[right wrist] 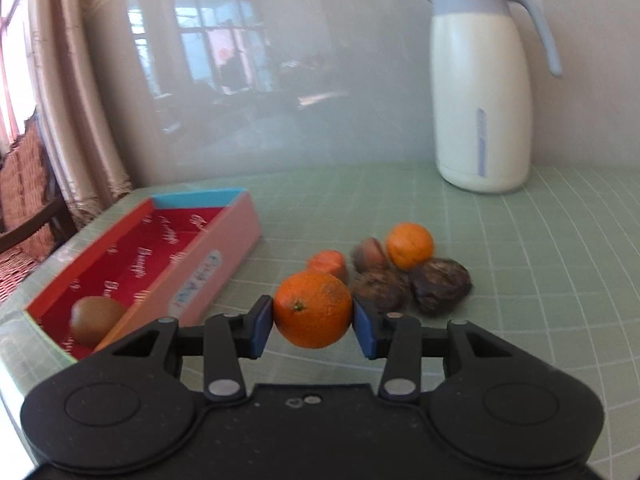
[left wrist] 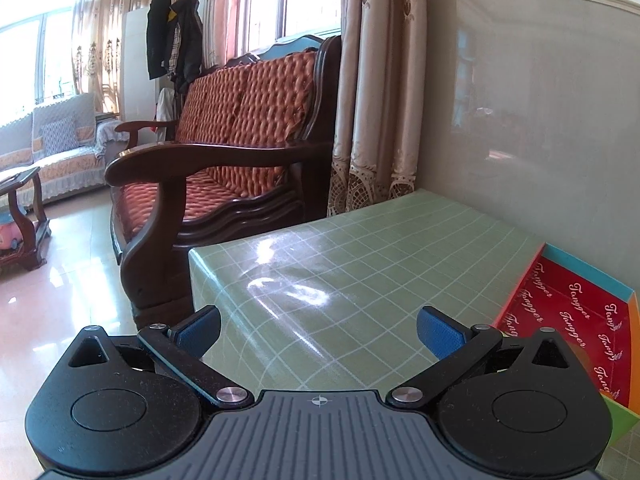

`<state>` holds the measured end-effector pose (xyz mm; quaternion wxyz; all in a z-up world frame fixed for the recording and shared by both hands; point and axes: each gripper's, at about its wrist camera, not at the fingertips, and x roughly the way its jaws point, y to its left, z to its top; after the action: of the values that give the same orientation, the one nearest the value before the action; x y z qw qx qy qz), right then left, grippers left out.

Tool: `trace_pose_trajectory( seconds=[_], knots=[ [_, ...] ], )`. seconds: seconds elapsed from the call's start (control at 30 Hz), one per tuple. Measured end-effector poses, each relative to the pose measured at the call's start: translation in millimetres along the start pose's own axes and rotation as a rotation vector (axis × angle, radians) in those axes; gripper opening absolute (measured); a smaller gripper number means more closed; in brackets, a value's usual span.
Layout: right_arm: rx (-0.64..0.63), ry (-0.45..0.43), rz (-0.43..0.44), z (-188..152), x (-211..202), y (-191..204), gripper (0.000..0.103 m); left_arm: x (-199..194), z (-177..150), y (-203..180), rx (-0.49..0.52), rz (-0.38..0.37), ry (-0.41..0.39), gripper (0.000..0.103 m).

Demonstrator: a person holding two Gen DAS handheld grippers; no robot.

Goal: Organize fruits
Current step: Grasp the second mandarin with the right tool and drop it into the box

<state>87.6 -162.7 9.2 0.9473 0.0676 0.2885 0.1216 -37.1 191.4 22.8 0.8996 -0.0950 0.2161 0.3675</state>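
Box (right wrist: 224,248), lower left of frame: one kiwi (right wrist: 96,320) inside. Right gripper (right wrist: 313,326) clamps an orange (right wrist: 313,308). Left gripper (left wrist: 318,330) spread wide, holding nothing.

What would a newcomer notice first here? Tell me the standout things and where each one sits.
First, the bright orange clamped in the right gripper, its jaws pressing both sides above the green checked table. Left of it lies the red-lined box with one kiwi inside; the remaining fruit pile sits just behind. A white thermos jug stands by the wall, and the left gripper hangs open.
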Motion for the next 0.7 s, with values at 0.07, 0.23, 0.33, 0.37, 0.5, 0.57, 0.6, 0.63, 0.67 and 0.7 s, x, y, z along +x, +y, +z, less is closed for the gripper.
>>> trace_pose_trajectory(
  seconds=[0.07, 0.23, 0.33, 0.37, 0.5, 0.57, 0.6, 0.63, 0.67, 0.7],
  knots=[
    [-0.009, -0.014, 0.028, 3, -3, 8, 0.042, 0, 0, 4, -0.006, 0.004, -0.001, 0.103],
    [-0.044, -0.042, 0.107, 12, -6, 32, 0.042, 0, -1, 15, -0.025, 0.015, 0.005, 0.103],
    [-0.068, -0.045, 0.149, 16, -3, 48, 0.042, 0, -2, 21, -0.023, 0.024, -0.001, 0.103],
    [-0.075, -0.043, 0.163, 16, -1, 53, 0.042, 0, -2, 23, -0.024, 0.028, -0.002, 0.103],
    [-0.119, -0.030, 0.204, 15, 6, 74, 0.042, 3, -2, 33, -0.037, 0.041, 0.003, 0.103],
    [-0.138, -0.024, 0.217, 14, 10, 82, 0.042, 4, -2, 37, -0.043, 0.047, 0.005, 0.103],
    [-0.150, -0.022, 0.218, 13, 12, 86, 0.042, 5, -2, 38, -0.045, 0.049, 0.006, 0.103],
    [-0.163, -0.018, 0.219, 13, 14, 90, 0.042, 5, -3, 39, -0.046, 0.051, 0.006, 0.103],
    [-0.172, -0.016, 0.220, 11, 16, 92, 0.042, 5, -3, 40, -0.047, 0.052, 0.006, 0.103],
    [-0.178, -0.014, 0.220, 10, 18, 94, 0.042, 5, -3, 41, -0.047, 0.052, 0.005, 0.103]
  ],
)
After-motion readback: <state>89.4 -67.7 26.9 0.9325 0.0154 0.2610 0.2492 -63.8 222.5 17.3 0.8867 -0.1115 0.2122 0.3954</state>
